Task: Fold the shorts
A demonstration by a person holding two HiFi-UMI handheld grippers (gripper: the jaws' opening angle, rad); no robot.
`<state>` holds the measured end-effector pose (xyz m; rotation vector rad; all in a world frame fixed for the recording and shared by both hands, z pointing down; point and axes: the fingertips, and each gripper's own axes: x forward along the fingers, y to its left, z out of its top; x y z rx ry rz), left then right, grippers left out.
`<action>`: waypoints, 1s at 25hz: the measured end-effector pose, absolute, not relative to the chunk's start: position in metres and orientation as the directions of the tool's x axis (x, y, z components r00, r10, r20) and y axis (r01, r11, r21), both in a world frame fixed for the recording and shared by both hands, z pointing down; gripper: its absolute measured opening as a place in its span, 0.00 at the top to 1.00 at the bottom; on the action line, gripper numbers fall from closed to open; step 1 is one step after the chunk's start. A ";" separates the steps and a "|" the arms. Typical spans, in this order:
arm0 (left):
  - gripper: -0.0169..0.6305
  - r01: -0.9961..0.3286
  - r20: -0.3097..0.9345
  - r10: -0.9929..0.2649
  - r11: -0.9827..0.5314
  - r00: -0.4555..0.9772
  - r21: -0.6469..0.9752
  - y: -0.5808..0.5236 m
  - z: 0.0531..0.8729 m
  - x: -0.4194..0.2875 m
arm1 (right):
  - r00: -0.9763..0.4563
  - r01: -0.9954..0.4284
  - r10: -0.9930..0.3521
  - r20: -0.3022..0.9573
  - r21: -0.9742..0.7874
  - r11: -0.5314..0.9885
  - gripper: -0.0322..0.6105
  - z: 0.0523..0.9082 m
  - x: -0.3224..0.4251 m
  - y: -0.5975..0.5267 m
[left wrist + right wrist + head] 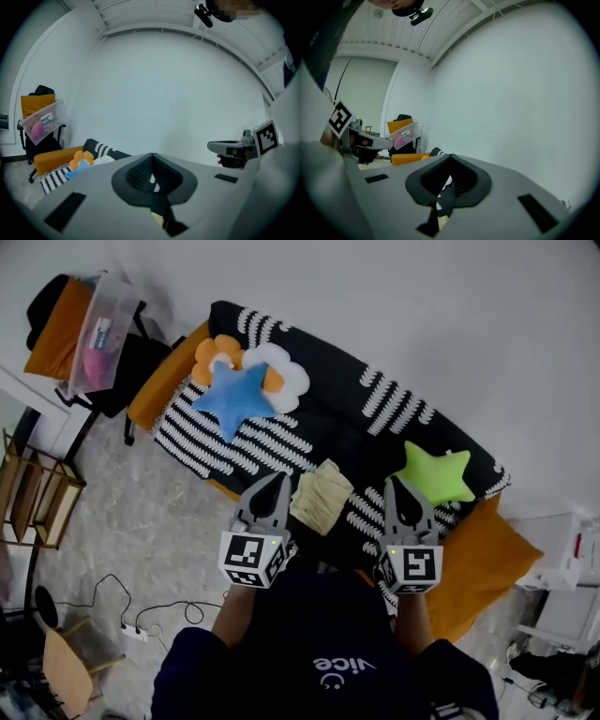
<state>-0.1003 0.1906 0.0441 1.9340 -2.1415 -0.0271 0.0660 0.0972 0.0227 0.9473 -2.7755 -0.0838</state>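
1. Your left gripper (pixel 278 478) and right gripper (pixel 393 483) are both clenched on nothing (tips well apart).
2. The shorts (pixel 321 495) lie between them, a compact beige bundle near the sofa (pixel 330 411) seat's front edge.
3. Bare seat shows between the blue star cushion (pixel 234 397) and the green star cushion (pixel 435 474).

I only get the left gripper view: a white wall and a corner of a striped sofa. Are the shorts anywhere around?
Observer: Yes. In the head view the shorts lie as a folded beige bundle on the sofa. In that picture they sit between the tips of the left gripper and the right gripper.
Operator: Has the right one grabbed them?
Observer: No. Its own view shows its jaws shut with nothing held.
Operator: Anything else on that sofa I'm missing?
Observer: A green star pillow near its right end.
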 end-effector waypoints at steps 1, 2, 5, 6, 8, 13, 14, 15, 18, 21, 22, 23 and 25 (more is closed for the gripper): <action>0.97 -0.975 0.171 -0.981 0.121 -0.089 0.185 0.191 0.044 -0.101 | -0.773 -0.598 -0.610 0.174 0.122 0.792 0.94 0.022 0.065 0.097; 0.97 -0.976 0.171 -0.981 0.125 -0.094 0.181 0.191 0.044 -0.102 | -0.774 -0.593 -0.608 0.175 0.135 0.794 0.94 0.021 0.063 0.098; 0.97 -0.979 0.177 -0.979 0.129 -0.100 0.158 0.194 0.046 -0.105 | -0.774 -0.578 -0.605 0.186 0.181 0.796 0.94 0.013 0.054 0.103; 0.97 -0.980 0.178 -0.979 0.128 -0.100 0.150 0.195 0.046 -0.105 | -0.774 -0.581 -0.606 0.184 0.176 0.795 0.94 0.011 0.051 0.103; 0.97 -0.984 0.180 -0.979 0.122 -0.097 0.131 0.197 0.046 -0.104 | -0.772 -0.591 -0.610 0.179 0.153 0.792 0.94 0.010 0.050 0.104; 0.97 -0.987 0.169 -0.982 0.105 -0.084 0.121 0.195 0.047 -0.099 | -0.780 -0.584 -0.601 0.173 0.144 0.799 0.94 0.015 0.052 0.105; 0.97 -0.986 0.164 -0.984 0.098 -0.076 0.134 0.194 0.046 -0.097 | -0.781 -0.580 -0.598 0.177 0.147 0.801 0.94 0.018 0.053 0.106; 0.97 -0.984 0.159 -0.985 0.094 -0.070 0.149 0.194 0.046 -0.096 | -0.781 -0.579 -0.598 0.180 0.151 0.801 0.94 0.018 0.055 0.107; 0.97 -0.980 0.150 -0.986 0.099 -0.073 0.172 0.195 0.044 -0.095 | -0.777 -0.580 -0.601 0.185 0.157 0.799 0.94 0.018 0.058 0.107; 0.97 -0.983 0.150 -0.985 0.104 -0.081 0.153 0.196 0.043 -0.094 | -0.778 -0.580 -0.603 0.179 0.167 0.798 0.94 0.021 0.061 0.107; 0.97 -0.983 0.152 -0.985 0.107 -0.083 0.152 0.196 0.044 -0.093 | -0.778 -0.579 -0.602 0.178 0.169 0.798 0.94 0.023 0.062 0.107; 0.97 -0.982 0.155 -0.984 0.110 -0.087 0.153 0.197 0.045 -0.093 | -0.780 -0.578 -0.601 0.172 0.168 0.798 0.94 0.024 0.063 0.108; 0.97 -0.983 0.161 -0.982 0.117 -0.093 0.141 0.197 0.047 -0.092 | -0.783 -0.580 -0.602 0.160 0.162 0.798 0.94 0.025 0.065 0.108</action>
